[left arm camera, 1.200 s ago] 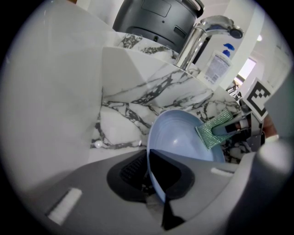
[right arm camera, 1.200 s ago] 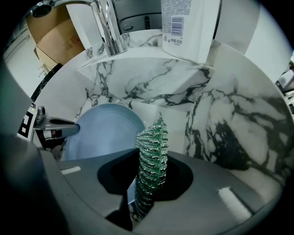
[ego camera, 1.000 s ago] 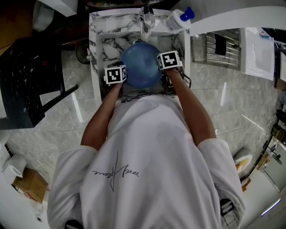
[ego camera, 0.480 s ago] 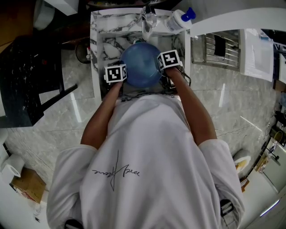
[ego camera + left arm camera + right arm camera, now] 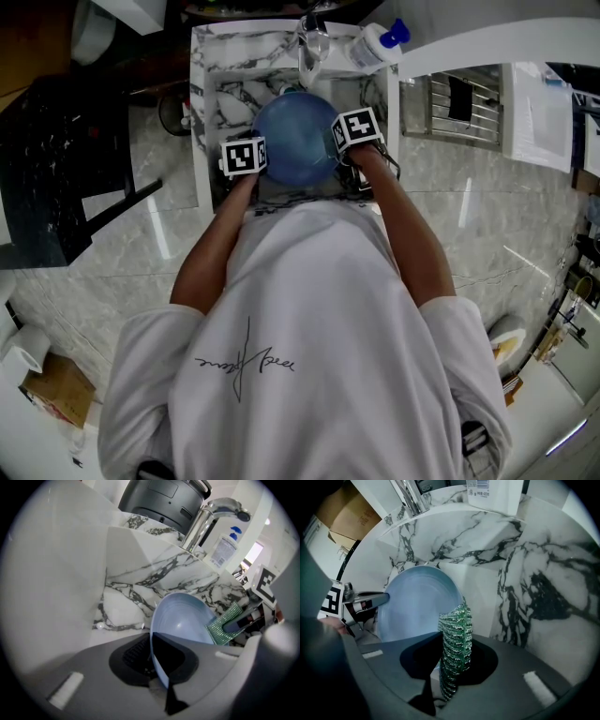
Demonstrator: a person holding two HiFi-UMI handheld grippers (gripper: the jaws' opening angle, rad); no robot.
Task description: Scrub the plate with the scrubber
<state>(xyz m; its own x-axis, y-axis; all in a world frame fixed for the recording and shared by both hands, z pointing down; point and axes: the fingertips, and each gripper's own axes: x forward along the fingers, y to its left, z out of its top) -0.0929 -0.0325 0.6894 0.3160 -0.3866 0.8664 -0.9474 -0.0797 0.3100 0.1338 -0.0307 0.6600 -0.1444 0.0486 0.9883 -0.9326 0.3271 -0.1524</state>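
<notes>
A light blue plate [image 5: 296,137] is held on edge over the marble sink [image 5: 221,94]. My left gripper [image 5: 161,679] is shut on the plate's rim [image 5: 153,653], with the plate's hollow face [image 5: 185,620] turned toward the right gripper. My right gripper [image 5: 452,677] is shut on a green scrubber [image 5: 454,648], which stands upright between the jaws and lies against the plate [image 5: 415,602]. In the left gripper view the scrubber [image 5: 225,623] shows at the plate's right edge. In the head view both marker cubes flank the plate, left cube [image 5: 244,156] and right cube [image 5: 357,127].
A chrome faucet [image 5: 206,520] rises at the back of the sink, with a white bottle with a blue cap [image 5: 375,42] beside it. The drain [image 5: 287,89] lies behind the plate. A metal rack [image 5: 455,98] sits to the right. A cardboard box [image 5: 58,386] stands on the floor.
The right gripper with the scrubber has shifted slightly across the plate's face. The left gripper and the plate have barely moved.
</notes>
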